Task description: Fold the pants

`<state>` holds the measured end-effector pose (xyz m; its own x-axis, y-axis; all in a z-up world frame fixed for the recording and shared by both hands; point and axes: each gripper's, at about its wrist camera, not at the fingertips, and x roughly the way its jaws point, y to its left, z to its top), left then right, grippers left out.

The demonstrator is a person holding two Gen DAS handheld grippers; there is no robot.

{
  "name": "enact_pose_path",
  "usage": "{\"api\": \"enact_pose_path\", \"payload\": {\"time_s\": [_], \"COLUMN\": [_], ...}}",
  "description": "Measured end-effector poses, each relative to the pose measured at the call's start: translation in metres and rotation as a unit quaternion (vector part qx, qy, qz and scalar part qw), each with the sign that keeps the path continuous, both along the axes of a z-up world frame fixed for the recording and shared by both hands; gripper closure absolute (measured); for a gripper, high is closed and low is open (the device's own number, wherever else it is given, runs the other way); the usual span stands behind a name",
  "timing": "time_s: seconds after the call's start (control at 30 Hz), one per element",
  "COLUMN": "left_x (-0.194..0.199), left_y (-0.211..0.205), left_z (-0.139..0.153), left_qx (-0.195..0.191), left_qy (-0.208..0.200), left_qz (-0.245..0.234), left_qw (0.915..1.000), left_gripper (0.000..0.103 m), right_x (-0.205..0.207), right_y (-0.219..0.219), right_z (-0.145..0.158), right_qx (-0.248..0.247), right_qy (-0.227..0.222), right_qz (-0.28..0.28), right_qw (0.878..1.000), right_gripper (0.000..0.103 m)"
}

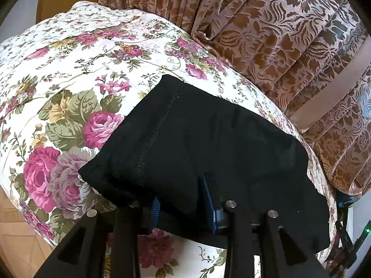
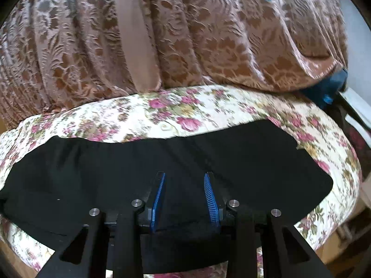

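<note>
The black pants (image 1: 197, 139) lie folded into a thick rectangle on a floral bedspread (image 1: 76, 69). My left gripper (image 1: 183, 185) is at the near edge of the bundle with its blue-padded fingers (image 1: 209, 203) spread, and black cloth drapes over and between them. In the right wrist view the pants (image 2: 92, 169) spread wide across the bed. My right gripper (image 2: 184, 176) is open, its blue fingertips (image 2: 160, 185) resting over the black cloth, nothing pinched.
A brown patterned curtain (image 1: 289, 34) hangs just behind the bed and also fills the top of the right wrist view (image 2: 208, 34). A wooden floor (image 1: 20, 238) shows at the lower left. A blue and black device (image 2: 329, 88) sits at the bed's far right.
</note>
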<state>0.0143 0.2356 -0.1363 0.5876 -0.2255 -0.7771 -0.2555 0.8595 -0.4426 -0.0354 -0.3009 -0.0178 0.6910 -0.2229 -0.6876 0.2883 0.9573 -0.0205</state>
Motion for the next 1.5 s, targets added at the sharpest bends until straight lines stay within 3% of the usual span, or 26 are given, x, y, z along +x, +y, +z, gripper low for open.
{"api": "enact_pose_path", "payload": {"time_s": [0.07,0.13,0.17,0.2,0.23,0.3,0.37,0.4,0.5,0.6,0.7,0.83,0.97,1.0,1.03,1.07,1.13,1.2,1.23,1.27,1.33,1.4,1.5], "left_x": [-0.002,-0.003,-0.003,-0.004,-0.003,-0.003,-0.004,-0.004,-0.007,-0.01,-0.011,-0.012,-0.014,-0.014,-0.014,-0.014,-0.013,-0.013,-0.012,-0.012,-0.012,-0.013,-0.013], "left_y": [-0.003,-0.008,-0.009,-0.009,-0.008,-0.009,-0.009,-0.009,-0.008,-0.008,-0.009,-0.012,-0.015,-0.015,-0.016,-0.016,-0.017,-0.018,-0.018,-0.019,-0.019,-0.019,-0.018], "left_z": [0.002,0.005,0.005,0.005,0.005,0.005,0.007,0.008,0.012,0.017,0.023,0.028,0.032,0.033,0.033,0.033,0.032,0.032,0.032,0.032,0.032,0.032,0.031], "left_qx": [-0.002,0.015,0.018,0.015,0.014,0.013,0.016,0.018,0.017,0.019,0.022,0.025,0.027,0.028,0.03,0.032,0.029,0.029,0.028,0.028,0.028,0.027,0.025], "left_qy": [-0.01,-0.014,-0.014,-0.017,-0.018,-0.015,-0.021,-0.02,-0.024,-0.027,-0.032,-0.038,-0.042,-0.043,-0.043,-0.043,-0.041,-0.04,-0.041,-0.042,-0.043,-0.043,-0.041], "left_qz": [-0.011,-0.018,-0.018,-0.014,-0.013,-0.009,-0.003,-0.001,0.002,0.002,0.001,0.0,-0.005,-0.007,-0.008,-0.007,-0.006,-0.006,-0.007,-0.009,-0.01,-0.01,-0.009], "left_qw": [0.9999,0.9996,0.9996,0.9996,0.9997,0.9998,0.9997,0.9996,0.9995,0.9994,0.9993,0.999,0.9987,0.9986,0.9986,0.9986,0.9987,0.9988,0.9988,0.9987,0.9986,0.9987,0.9988], "left_gripper": [0.077,0.077,0.077,0.077,0.077,0.077,0.077,0.077,0.077,0.077,0.077,0.077,0.077,0.077,0.077,0.077,0.077,0.077,0.077,0.077,0.077,0.077,0.077], "right_x": [-0.002,-0.009,-0.012,-0.013,-0.015,-0.019,-0.019,-0.021,-0.023,-0.023,-0.03,-0.031,-0.039,-0.043,-0.046,-0.048,-0.049,-0.05,-0.049,-0.048,-0.046,-0.043,-0.045], "right_y": [-0.011,-0.043,-0.052,-0.058,-0.06,-0.06,-0.062,-0.062,-0.058,-0.07,-0.08,-0.077,-0.082,-0.08,-0.078,-0.076,-0.073,-0.07,-0.072,-0.076,-0.084,-0.088,-0.095], "right_z": [-0.004,-0.009,-0.008,-0.007,-0.005,-0.001,-0.003,-0.004,-0.006,-0.007,-0.003,0.004,0.014,0.019,0.026,0.03,0.037,0.043,0.043,0.042,0.038,0.035,0.032], "right_qx": [0.013,0.124,0.144,0.121,0.08,0.024,0.009,0.003,-0.009,0.073,0.166,0.206,0.287,0.296,0.305,0.302,0.306,0.303,0.319,0.352,0.406,0.428,0.462], "right_qy": [0.008,0.001,-0.002,0.004,0.008,0.006,0.017,0.013,0.009,-0.017,-0.059,-0.085,-0.14,-0.157,-0.166,-0.171,-0.175,-0.186,-0.189,-0.194,-0.199,-0.193,-0.206], "right_qz": [0.0,0.001,-0.006,-0.019,-0.033,-0.045,-0.054,-0.054,-0.058,-0.055,-0.036,-0.005,0.043,0.065,0.096,0.101,0.12,0.114,0.112,0.111,0.101,0.08,0.082], "right_qw": [1.0,0.992,0.99,0.992,0.996,0.999,0.998,0.998,0.998,0.996,0.984,0.975,0.947,0.94,0.933,0.932,0.928,0.928,0.922,0.909,0.886,0.88,0.859], "right_gripper": [0.069,0.069,0.069,0.071,0.084,0.085,0.087,0.094,0.094,0.056,0.056,0.056,0.059,0.068,0.07,0.07,0.08,0.079,0.079,0.078,0.059,0.058,0.058]}}
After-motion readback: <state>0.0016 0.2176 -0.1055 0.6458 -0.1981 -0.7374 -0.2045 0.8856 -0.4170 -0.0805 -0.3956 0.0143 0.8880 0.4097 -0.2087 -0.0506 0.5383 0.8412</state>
